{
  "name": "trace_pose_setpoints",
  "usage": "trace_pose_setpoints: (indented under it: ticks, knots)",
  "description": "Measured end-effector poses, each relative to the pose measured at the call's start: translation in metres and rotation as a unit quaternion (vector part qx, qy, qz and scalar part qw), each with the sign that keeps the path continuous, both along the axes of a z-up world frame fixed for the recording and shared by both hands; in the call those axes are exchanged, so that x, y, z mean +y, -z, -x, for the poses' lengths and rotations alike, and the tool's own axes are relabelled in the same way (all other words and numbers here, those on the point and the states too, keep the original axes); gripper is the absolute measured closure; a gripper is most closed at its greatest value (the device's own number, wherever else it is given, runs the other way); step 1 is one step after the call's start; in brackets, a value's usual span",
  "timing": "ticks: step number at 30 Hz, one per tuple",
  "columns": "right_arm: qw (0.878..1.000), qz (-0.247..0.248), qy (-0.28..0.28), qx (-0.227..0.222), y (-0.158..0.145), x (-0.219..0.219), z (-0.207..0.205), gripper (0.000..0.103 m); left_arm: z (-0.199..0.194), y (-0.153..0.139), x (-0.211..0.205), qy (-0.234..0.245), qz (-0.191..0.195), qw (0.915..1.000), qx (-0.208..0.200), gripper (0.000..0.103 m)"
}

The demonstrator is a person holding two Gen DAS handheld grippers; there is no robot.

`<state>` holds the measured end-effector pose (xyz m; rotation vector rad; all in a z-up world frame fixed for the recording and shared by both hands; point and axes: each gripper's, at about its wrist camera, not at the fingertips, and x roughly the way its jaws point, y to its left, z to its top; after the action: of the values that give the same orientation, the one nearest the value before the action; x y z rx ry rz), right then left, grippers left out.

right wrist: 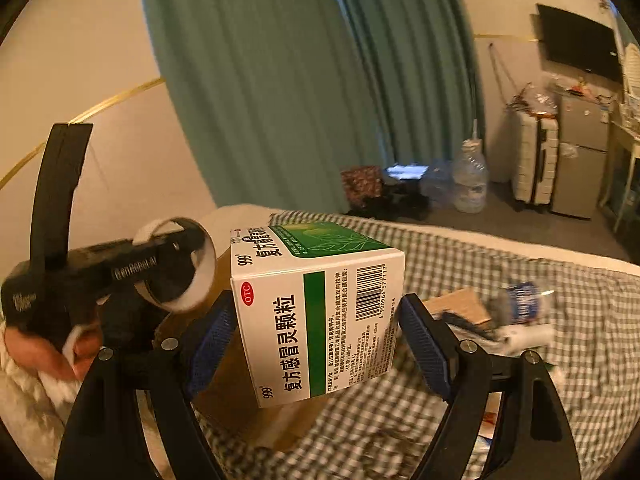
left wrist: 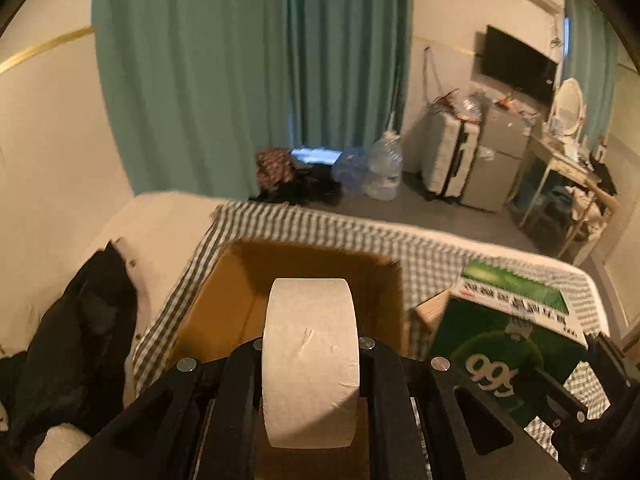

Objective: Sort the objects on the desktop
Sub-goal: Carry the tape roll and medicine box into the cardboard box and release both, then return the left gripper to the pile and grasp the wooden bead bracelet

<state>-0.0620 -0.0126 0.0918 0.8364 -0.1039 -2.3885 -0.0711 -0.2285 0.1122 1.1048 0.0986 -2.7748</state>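
Observation:
My left gripper (left wrist: 311, 350) is shut on a white roll of tape (left wrist: 310, 360), held on edge above the open cardboard box (left wrist: 236, 300). In the right wrist view the left gripper (right wrist: 176, 264) shows at the left with the tape roll (right wrist: 200, 268) in it. My right gripper (right wrist: 316, 320) is shut on a green and white medicine box (right wrist: 316, 312), its blue pads (right wrist: 420, 344) pressed on both sides, held above the checked cloth. The medicine box also shows at the right of the left wrist view (left wrist: 508, 340).
A checked cloth (right wrist: 500, 260) covers the surface. A small plastic bottle (right wrist: 520, 304), a white tube (right wrist: 528, 336) and a wooden piece (right wrist: 460, 300) lie on it at the right. Dark clothing (left wrist: 80, 340) lies left of the cardboard box. Curtains, suitcase and fridge stand behind.

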Motion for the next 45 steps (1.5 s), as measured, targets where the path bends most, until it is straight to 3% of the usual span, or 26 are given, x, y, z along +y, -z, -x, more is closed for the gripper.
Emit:
trace_pose_setpoints:
  ticks: [8,14,17,18,19,21,22,25,31,38,45]
  knots:
    - [0.999,-0.020,-0.027,-0.039,0.033,-0.055,0.017,0.021,-0.003,0.057,-0.035,-0.037,-0.009,0.9977,-0.056,0.092]
    - [0.998,-0.022,-0.035,-0.038,0.039,-0.070,0.030,0.021,-0.007,0.069,-0.048,-0.059,-0.018,0.9962,-0.062,0.092]
    - [0.998,-0.037,-0.035,-0.040,0.041,-0.080,0.030,0.019,-0.008,0.072,-0.052,-0.066,-0.021,0.9954,-0.066,0.088]
    - [0.998,-0.041,-0.030,-0.046,0.041,-0.082,0.030,0.017,-0.008,0.073,-0.053,-0.071,-0.020,0.9948,-0.070,0.077]
    - [0.997,-0.041,-0.027,-0.052,0.042,-0.083,0.030,0.016,-0.008,0.073,-0.054,-0.076,-0.019,0.9942,-0.073,0.055]
    - [0.998,-0.031,-0.020,-0.053,0.039,-0.081,0.028,0.009,-0.012,0.070,-0.056,-0.091,-0.022,0.9931,-0.070,0.024]
    - [0.998,-0.027,-0.017,-0.049,0.036,-0.078,0.027,0.009,-0.014,0.068,-0.057,-0.095,-0.023,0.9933,-0.062,0.018]
    - [0.999,-0.016,-0.014,-0.034,0.023,-0.071,0.023,0.008,-0.021,0.058,-0.055,-0.096,-0.019,0.9943,-0.043,0.012]
    - [0.999,0.018,0.025,-0.009,-0.007,-0.029,0.019,0.008,-0.023,0.043,-0.027,-0.075,-0.008,0.9966,-0.033,0.008]
    - [0.994,0.035,0.097,0.021,-0.034,0.053,0.008,0.007,-0.027,0.022,0.050,-0.019,-0.016,0.9997,-0.009,0.002]
    - [0.987,0.000,0.160,0.013,-0.022,0.145,-0.003,0.007,-0.030,0.020,0.135,0.033,0.000,0.9995,0.004,0.000]
